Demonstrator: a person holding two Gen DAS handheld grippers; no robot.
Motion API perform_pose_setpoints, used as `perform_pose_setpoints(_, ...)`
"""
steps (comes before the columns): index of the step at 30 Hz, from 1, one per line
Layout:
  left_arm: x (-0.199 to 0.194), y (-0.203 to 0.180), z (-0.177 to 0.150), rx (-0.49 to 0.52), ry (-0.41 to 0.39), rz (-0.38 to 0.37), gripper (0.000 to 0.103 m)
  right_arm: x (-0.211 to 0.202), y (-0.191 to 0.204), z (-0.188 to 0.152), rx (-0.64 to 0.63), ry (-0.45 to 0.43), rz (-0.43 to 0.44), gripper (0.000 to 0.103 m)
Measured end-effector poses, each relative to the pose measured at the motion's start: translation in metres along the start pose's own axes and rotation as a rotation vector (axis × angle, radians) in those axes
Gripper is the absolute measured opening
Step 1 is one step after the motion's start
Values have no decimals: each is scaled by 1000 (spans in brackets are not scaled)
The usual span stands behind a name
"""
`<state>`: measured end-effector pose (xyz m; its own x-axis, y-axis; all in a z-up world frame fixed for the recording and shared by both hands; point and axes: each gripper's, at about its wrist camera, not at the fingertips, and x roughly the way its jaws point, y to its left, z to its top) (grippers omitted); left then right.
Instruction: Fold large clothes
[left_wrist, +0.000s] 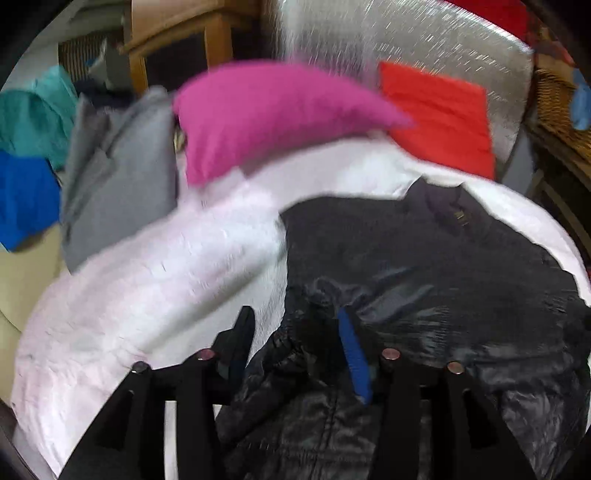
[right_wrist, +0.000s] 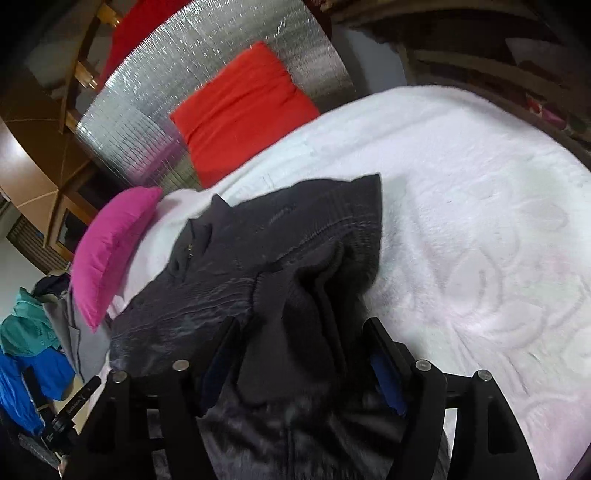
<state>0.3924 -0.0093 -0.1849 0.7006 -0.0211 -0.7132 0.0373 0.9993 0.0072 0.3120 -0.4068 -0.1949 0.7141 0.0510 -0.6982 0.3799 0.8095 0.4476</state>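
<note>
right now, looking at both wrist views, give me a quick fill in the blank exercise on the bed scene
1. The dark padded jacket lies on a ____ fluffy blanket.
2. The cushion leaning on the silver foil panel is ____.
3. Beside the jacket's collar sits a ____ pillow.

Missing words: white; red; pink

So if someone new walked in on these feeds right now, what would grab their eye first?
Probably the dark jacket, crumpled in the middle of the white blanket, with folds of it between the fingers of both grippers. Next, the bright colours behind it: a pink pillow at the blanket's far edge and a red cushion leaning on a shiny silver panel.
</note>
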Motion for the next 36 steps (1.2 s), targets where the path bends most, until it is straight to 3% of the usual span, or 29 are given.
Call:
perform_pose_setpoints(2, -27, -2, -3, 35, -65, 10, 60, -24, -1, -5, -18, -49, 16, 72)
perform_pose_setpoints(3, -39, -2, -5, 48, -90, 13, 66, -45, 4, -9, -52, -114, 20, 72)
perform_pose_setpoints(5, -67, -7, -12, 75, -147, 15, 68, -82, 14, -19, -133, -231, 26, 74)
perform_pose_setpoints(8, -96, -10, -18, 91, -190, 9, 70, -130, 31, -35, -214, -389, 66, 86)
perform_pose_setpoints(11, -122, -13, -26, 100, -222, -3, 71, -166, 31, -61, -228, -466, 106, 89)
perform_pose_setpoints(16, -160, -10, -50, 85, -233, -12, 74, -201, 20, -101, -227, -434, 126, 89)
perform_pose_setpoints(24, -202, -5, -75, 87, -245, 23, 74, -247, -7, -129, -215, -407, 122, 89)
perform_pose_setpoints(36, -276, 4, -85, 113, -334, 63, 77, -298, 19, -159, -302, -423, 172, 89)
